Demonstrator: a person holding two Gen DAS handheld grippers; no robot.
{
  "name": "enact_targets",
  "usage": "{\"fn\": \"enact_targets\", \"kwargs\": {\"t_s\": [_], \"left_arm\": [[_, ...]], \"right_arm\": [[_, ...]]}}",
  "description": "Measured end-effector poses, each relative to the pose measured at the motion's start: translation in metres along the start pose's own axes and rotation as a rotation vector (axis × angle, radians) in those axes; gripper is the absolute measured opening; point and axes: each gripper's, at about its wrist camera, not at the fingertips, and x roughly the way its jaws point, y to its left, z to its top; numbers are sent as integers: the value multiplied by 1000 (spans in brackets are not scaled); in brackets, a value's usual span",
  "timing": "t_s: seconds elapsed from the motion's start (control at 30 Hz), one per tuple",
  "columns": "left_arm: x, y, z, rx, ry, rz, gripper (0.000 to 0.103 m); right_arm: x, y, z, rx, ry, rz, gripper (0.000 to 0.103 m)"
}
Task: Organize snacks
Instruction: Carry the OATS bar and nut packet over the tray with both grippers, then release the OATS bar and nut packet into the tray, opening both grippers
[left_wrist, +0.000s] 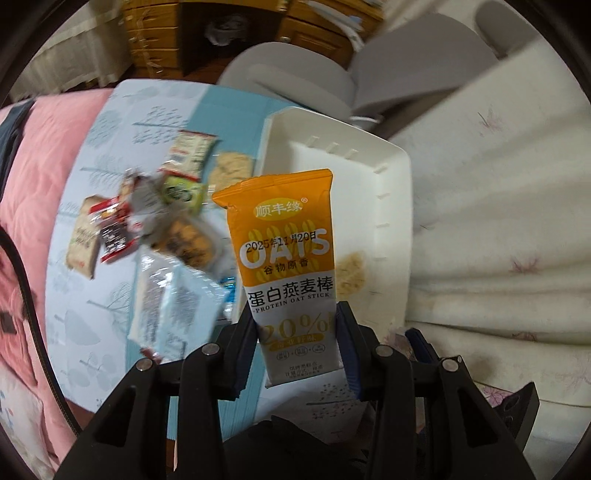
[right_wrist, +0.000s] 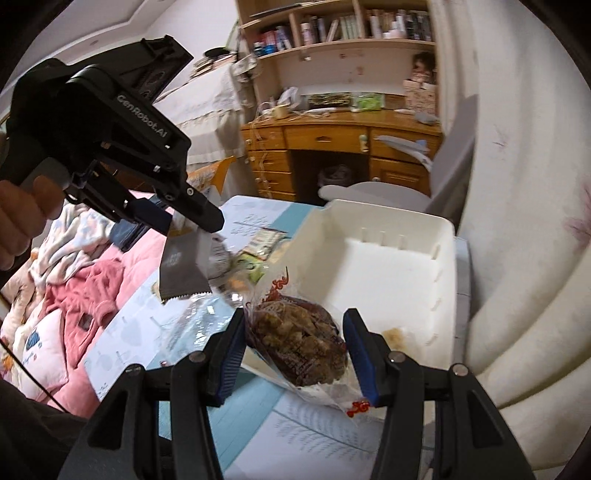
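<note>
My left gripper (left_wrist: 295, 336) is shut on an orange and white oat stick packet (left_wrist: 286, 254) and holds it upright in the air, in front of the white tray (left_wrist: 395, 206). The tray holds one pale oat bar (left_wrist: 351, 275). My right gripper (right_wrist: 293, 339) is shut on a clear bag of brown snack pieces (right_wrist: 299, 338) at the tray's (right_wrist: 391, 273) near left corner. In the right wrist view the left gripper (right_wrist: 195, 218) hangs at upper left with the packet (right_wrist: 184, 266) seen from behind. A pile of loose snacks (left_wrist: 155, 221) lies left of the tray.
The snacks and tray lie on a blue and white leaf-print cloth (left_wrist: 110, 147). A pink quilt (left_wrist: 33, 177) lies to the left, a cream curtain (left_wrist: 498, 221) to the right. A wooden desk (right_wrist: 332, 147) and a grey chair (right_wrist: 373, 192) stand behind.
</note>
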Motion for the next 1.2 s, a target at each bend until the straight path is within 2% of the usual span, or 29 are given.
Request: {"fn": "enact_targets", "kwargs": {"t_s": [0.23, 0.37, 0.53, 0.7, 0.83, 1.0, 1.2], "left_arm": [[14, -35, -4, 80, 7, -22, 42], [12, -38, -11, 101, -9, -8, 48], [10, -25, -23, 86, -34, 22, 49], [8, 0, -42, 52, -44, 22, 49], [0, 28, -58, 12, -77, -9, 49], [-10, 72, -77, -14, -119, -21, 49], [-21, 118, -92, 5, -137, -18, 49]], "right_arm": [[-4, -20, -6, 62, -3, -36, 55], [-4, -25, -9, 81, 6, -56, 73], [-8, -20, -12, 94, 3, -45, 74], [-12, -12, -16, 131, -8, -4, 74], [-11, -2, -20, 171, 3, 40, 74], [-3, 12, -25, 233, 42, 42, 74], [1, 47, -30, 246, 55, 10, 74]]}}
